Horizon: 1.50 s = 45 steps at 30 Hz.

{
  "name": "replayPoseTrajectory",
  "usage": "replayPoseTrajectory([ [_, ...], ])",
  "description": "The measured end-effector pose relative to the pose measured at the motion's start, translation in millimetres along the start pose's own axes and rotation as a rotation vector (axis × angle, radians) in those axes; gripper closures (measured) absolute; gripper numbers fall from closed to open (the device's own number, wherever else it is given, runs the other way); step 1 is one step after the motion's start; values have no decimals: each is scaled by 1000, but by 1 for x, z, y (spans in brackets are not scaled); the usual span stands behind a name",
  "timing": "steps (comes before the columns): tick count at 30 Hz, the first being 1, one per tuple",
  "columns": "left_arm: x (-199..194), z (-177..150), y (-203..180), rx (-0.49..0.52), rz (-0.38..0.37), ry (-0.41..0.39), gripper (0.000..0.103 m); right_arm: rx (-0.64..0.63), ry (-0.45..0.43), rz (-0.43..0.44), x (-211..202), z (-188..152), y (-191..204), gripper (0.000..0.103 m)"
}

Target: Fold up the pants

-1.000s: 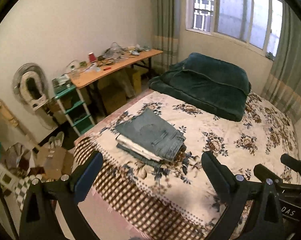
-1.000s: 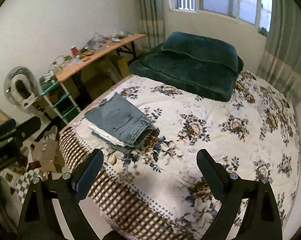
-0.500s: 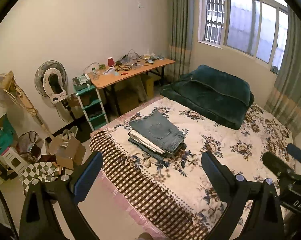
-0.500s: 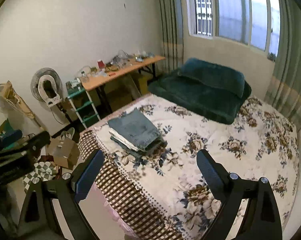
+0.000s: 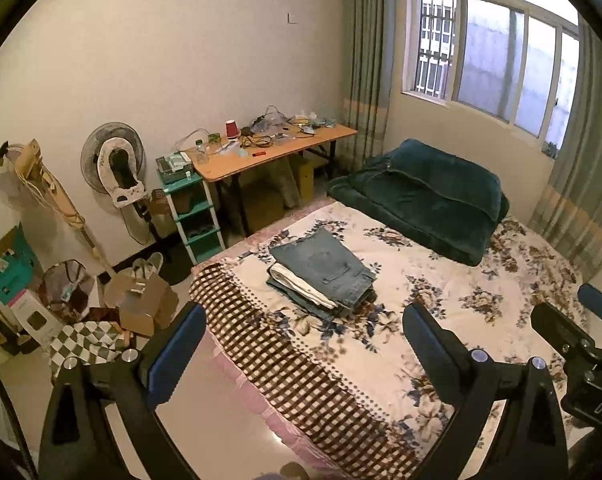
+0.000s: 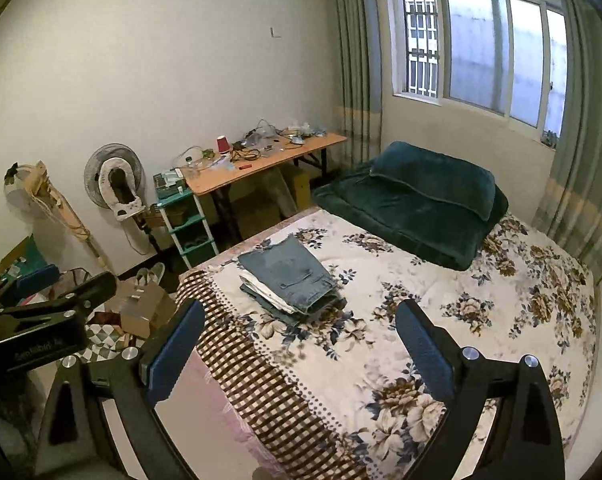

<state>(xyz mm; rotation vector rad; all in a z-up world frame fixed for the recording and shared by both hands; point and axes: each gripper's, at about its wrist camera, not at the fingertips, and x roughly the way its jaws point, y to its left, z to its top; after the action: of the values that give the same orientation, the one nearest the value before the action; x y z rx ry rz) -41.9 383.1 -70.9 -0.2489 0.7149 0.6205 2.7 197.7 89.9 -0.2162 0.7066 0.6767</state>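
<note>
A stack of folded pants lies on the near left part of the floral bedspread, blue jeans on top, a white pair and darker pairs below. It also shows in the right wrist view. My left gripper is open and empty, held well back from the bed's foot. My right gripper is open and empty too, at a similar distance. The right gripper's body shows at the right edge of the left wrist view, and the left gripper's body at the left edge of the right wrist view.
A dark green folded quilt lies at the head of the bed. A cluttered wooden desk, a teal shelf, a fan and cardboard boxes stand left of the bed. Bare floor lies before the bed's foot.
Both grippers have pulled back and up from the bed. The pants stack looks smaller and farther, and more of the room and floor shows. The jaws stay open.
</note>
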Motion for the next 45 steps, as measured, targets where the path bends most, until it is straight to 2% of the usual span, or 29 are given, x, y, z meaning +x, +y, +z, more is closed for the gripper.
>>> replayPoseTrajectory([
  [9, 30, 9, -2, 17, 39, 21, 0, 17, 39, -53, 57, 18, -9, 3],
  [21, 55, 34, -2, 22, 14, 87, 0, 45, 108, -92, 107, 54, -21, 3],
  [34, 57, 40, -2, 32, -1, 107, 0, 51, 139, -101, 114, 53, -22, 3],
  [45, 53, 40, -1, 22, 37, 97, 0, 48, 137, -92, 109, 42, -20, 3],
])
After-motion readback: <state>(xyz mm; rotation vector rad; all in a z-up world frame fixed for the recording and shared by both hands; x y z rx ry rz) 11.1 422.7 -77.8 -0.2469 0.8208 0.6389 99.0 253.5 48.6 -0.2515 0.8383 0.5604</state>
